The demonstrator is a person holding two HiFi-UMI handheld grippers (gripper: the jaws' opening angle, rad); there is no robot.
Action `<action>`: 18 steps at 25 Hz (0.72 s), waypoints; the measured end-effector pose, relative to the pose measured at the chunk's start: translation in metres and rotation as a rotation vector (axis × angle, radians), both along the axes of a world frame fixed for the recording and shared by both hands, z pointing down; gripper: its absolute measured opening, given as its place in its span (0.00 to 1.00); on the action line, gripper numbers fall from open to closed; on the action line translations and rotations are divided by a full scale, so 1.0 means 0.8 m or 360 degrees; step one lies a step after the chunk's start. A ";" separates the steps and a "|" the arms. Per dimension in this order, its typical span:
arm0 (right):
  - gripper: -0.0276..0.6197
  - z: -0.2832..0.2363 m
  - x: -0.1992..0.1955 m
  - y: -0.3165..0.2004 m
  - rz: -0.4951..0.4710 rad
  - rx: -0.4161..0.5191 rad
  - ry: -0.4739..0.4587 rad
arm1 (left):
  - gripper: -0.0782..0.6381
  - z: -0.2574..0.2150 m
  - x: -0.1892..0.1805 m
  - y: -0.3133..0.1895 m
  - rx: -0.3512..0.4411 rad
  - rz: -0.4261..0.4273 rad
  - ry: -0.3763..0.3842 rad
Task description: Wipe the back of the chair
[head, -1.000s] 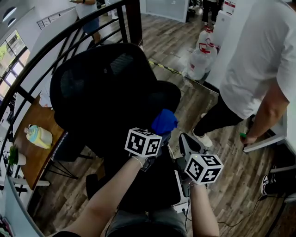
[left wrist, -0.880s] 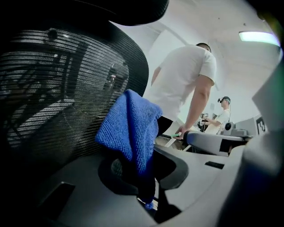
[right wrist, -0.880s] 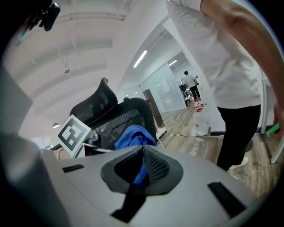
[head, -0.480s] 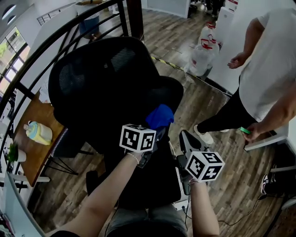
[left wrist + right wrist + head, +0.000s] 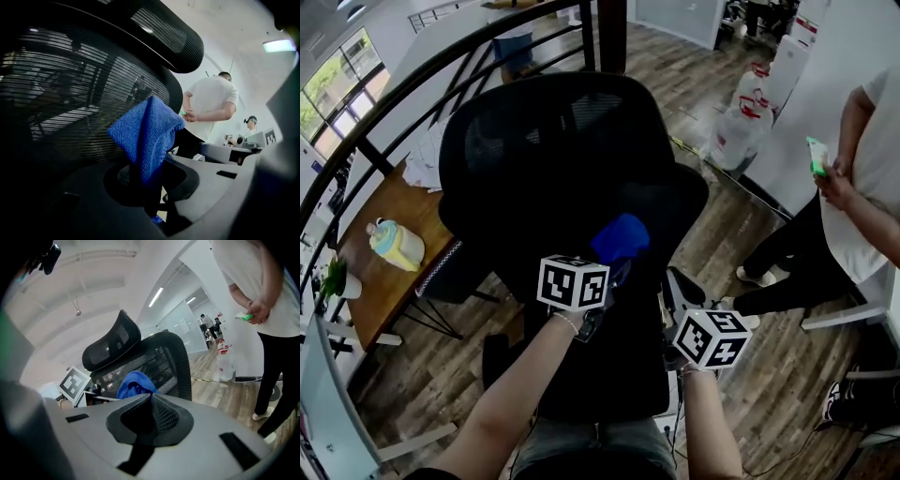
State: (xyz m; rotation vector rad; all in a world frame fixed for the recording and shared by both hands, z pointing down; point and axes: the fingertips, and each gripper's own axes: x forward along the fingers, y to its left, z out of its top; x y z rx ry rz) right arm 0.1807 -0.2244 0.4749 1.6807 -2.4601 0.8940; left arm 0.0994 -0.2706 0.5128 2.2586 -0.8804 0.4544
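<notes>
A black mesh office chair [image 5: 553, 159] stands before me, its back facing me, with a headrest [image 5: 112, 345] on top. My left gripper [image 5: 614, 267] is shut on a blue cloth [image 5: 621, 238], which it holds against the lower right part of the chair back. In the left gripper view the blue cloth [image 5: 147, 133] rises from the closed jaws next to the mesh [image 5: 70, 108]. My right gripper [image 5: 680, 295] hangs a little right of and below the left one, shut with nothing in it. The blue cloth [image 5: 135, 383] shows beyond it.
A person in a white shirt [image 5: 862, 187] stands at the right, holding something green [image 5: 817, 157]. Water jugs [image 5: 748, 117] stand behind the chair. A black railing [image 5: 422, 84] curves along the left. A wooden table [image 5: 389, 281] with a bottle [image 5: 396, 246] stands at the left.
The view has shifted, so the chair sits further right in the frame. The left gripper with the cloth has slid slightly left and up on the chair back. The person at right has raised a hand.
</notes>
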 end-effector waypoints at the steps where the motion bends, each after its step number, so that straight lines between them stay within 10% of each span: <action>1: 0.09 -0.002 -0.008 -0.002 -0.0019 0.0005 -0.0001 | 0.21 -0.001 -0.009 -0.001 0.0000 -0.0021 -0.0001; 18: 0.09 -0.021 -0.147 -0.021 -0.0363 0.0040 0.0019 | 0.21 -0.011 -0.171 -0.007 0.0002 -0.0407 0.0028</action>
